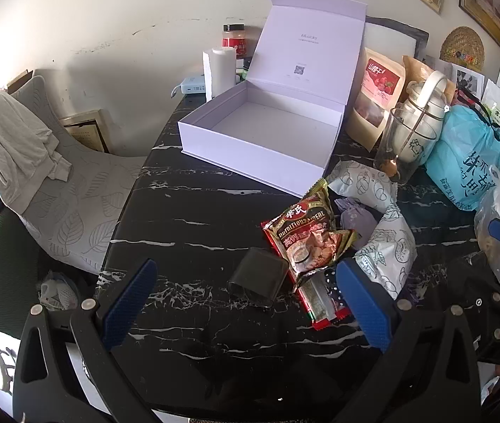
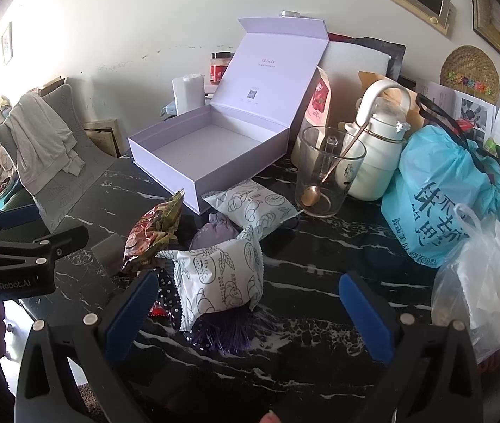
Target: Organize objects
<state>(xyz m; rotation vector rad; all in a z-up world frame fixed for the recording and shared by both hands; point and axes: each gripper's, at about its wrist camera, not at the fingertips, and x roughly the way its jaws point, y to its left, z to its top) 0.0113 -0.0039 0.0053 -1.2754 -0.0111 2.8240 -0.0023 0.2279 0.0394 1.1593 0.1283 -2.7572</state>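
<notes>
An open, empty lavender gift box (image 1: 267, 130) stands on the black marble table, lid upright; it also shows in the right wrist view (image 2: 211, 148). In front of it lie a red cereal packet (image 1: 309, 239) (image 2: 154, 232), two white bread packets (image 2: 218, 282) (image 2: 253, 208), a purple pouch (image 2: 214, 234) and a small dark case (image 1: 257, 278). My left gripper (image 1: 246, 303) is open, just in front of the dark case and the cereal packet. My right gripper (image 2: 250, 313) is open, with the nearer bread packet by its left finger. Both are empty.
To the right stand a glass with a spoon (image 2: 327, 172), a white kettle (image 2: 373, 148), a blue bag (image 2: 440, 194) and a clear plastic bag (image 2: 486, 282). Behind the box stand a paper roll (image 1: 220, 70) and a red jar (image 1: 234, 38). A cloth-draped chair (image 1: 38, 162) is at left.
</notes>
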